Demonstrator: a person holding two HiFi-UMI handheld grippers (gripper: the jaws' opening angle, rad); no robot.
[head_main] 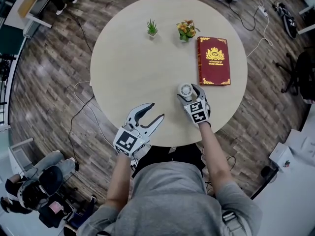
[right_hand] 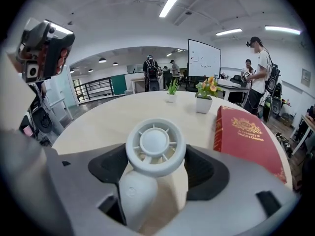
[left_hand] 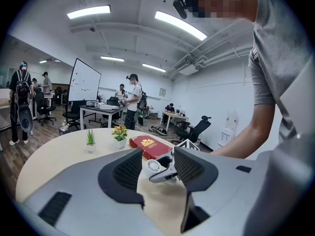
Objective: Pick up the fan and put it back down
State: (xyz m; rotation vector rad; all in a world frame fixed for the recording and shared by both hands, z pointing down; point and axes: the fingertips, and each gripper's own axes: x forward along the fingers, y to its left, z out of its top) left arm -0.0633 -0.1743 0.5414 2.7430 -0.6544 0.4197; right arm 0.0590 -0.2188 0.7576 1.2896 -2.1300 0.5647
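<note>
Pinching the white fan (right_hand: pixel 155 146) by its round head between the pads of the right gripper (head_main: pixel 191 93), over the near right part of the round table (head_main: pixel 128 68), just short of the red book (head_main: pixel 213 60). Hovering over the table's near edge with the left gripper (head_main: pixel 154 113), jaws spread, nothing between them, and pointing toward the table's middle.

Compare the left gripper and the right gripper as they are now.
The left gripper is empty, fingers apart; the right gripper grips the white fan. The left hovers nearer the person; the right is near the red book. Both point away from the person.
</note>
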